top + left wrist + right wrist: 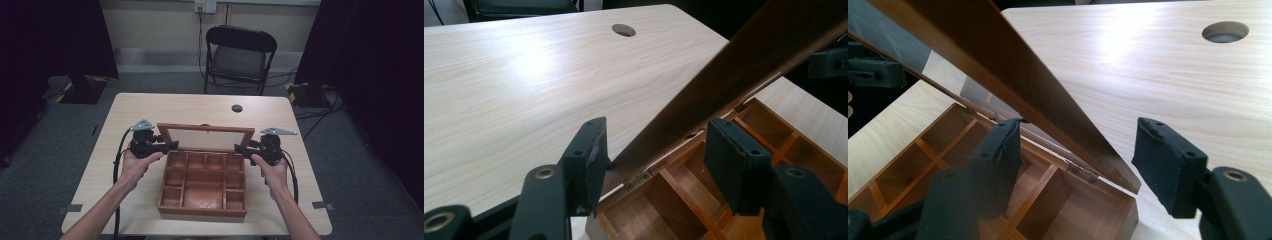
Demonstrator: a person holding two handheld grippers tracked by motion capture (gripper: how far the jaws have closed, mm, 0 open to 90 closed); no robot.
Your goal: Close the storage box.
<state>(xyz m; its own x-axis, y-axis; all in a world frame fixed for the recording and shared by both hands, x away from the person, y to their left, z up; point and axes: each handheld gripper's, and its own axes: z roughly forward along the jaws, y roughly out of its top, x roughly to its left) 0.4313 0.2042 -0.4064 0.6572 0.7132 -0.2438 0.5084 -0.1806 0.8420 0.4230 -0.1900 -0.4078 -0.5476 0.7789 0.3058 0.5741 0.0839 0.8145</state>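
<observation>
A brown wooden box [202,210] with several compartments stands open in the middle of the table. Its framed lid [206,137] is raised on its hinges at the back. My left gripper [172,145] is at the lid's left end, and in the left gripper view the lid's frame [724,70] runs between the jaws of the left gripper [659,160] with a gap at the pads. At the lid's right end is my right gripper [239,148]. The right gripper view shows the lid [1013,75] between the spread jaws of the right gripper [1083,165], untouched.
The pale wooden table [150,107] has a round cable hole [237,108] behind the box. A black folding chair [239,57] stands beyond the far edge. Dark curtains hang at both sides. Bare tabletop lies left, right and behind the box.
</observation>
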